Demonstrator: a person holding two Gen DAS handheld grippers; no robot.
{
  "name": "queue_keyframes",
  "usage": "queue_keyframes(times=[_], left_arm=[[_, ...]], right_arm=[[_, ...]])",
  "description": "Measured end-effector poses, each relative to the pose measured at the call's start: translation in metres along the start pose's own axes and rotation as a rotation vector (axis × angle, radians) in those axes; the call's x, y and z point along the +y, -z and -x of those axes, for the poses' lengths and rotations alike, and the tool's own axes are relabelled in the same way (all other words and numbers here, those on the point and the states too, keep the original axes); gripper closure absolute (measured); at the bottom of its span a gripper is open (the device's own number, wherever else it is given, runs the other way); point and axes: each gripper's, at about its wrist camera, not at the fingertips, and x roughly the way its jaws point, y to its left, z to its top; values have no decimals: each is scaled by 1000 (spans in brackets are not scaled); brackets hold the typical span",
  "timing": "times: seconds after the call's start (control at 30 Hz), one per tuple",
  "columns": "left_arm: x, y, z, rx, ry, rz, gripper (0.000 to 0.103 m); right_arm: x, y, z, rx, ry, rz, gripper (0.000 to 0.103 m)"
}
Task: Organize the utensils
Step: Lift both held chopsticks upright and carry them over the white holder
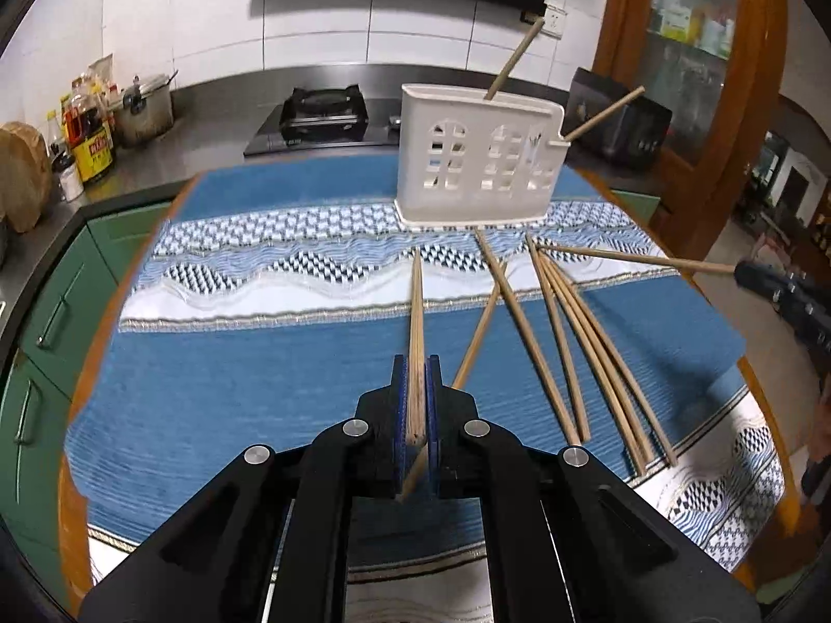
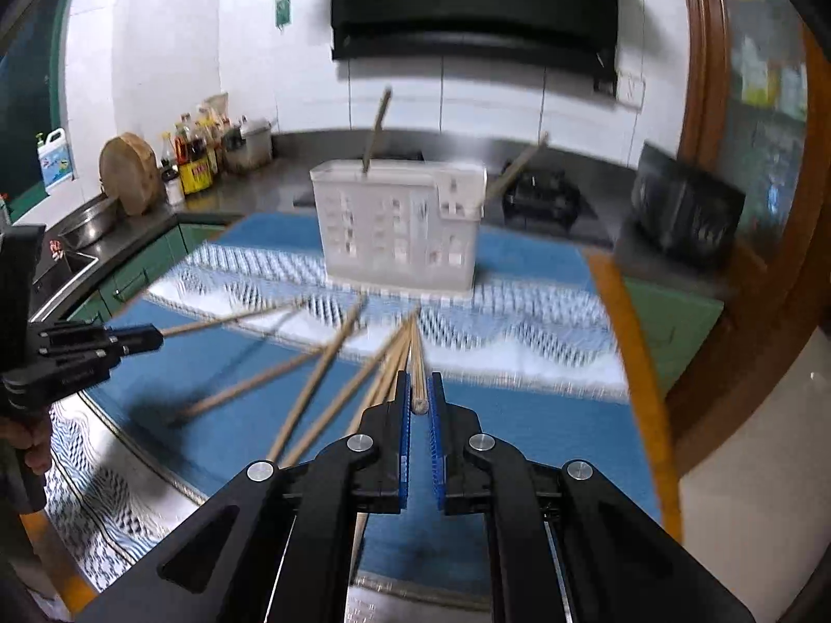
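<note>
Your left gripper [image 1: 415,379] and right gripper [image 2: 419,394] are each clamped on one chopstick [image 1: 415,322]. Carry both tip-first to the white holder [image 1: 478,156] standing at the far side of the worktop [image 1: 233,389], clearing its rim before releasing.

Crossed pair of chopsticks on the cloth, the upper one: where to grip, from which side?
Take the upper chopstick near its thick near end, below the crossing, where it lies clear of the other stick. Come from above, jaws straddling it across its width. It lies flat on the blue cloth, thin and round, so only a top-down pinch fits.
</note>
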Motion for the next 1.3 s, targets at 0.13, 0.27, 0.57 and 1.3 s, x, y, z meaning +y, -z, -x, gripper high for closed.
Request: queue_keyframes(times=[0.13,0.27,0.57,1.3], left_arm=[[5,-13,5,-17,21,25,98],[7,-29,10,-37,28,18,98],[10,-68,18,-72,70,5,98],[-18,-204,84,-344,73,-133,98]], right_arm=[[-3,-27,6,-39,-15,36,96],[-9,-55,12,-77,-26,62,96],[-37,-151,31,-154,-70,96,96],[-63,-224,-94,148,-98,48,96]])
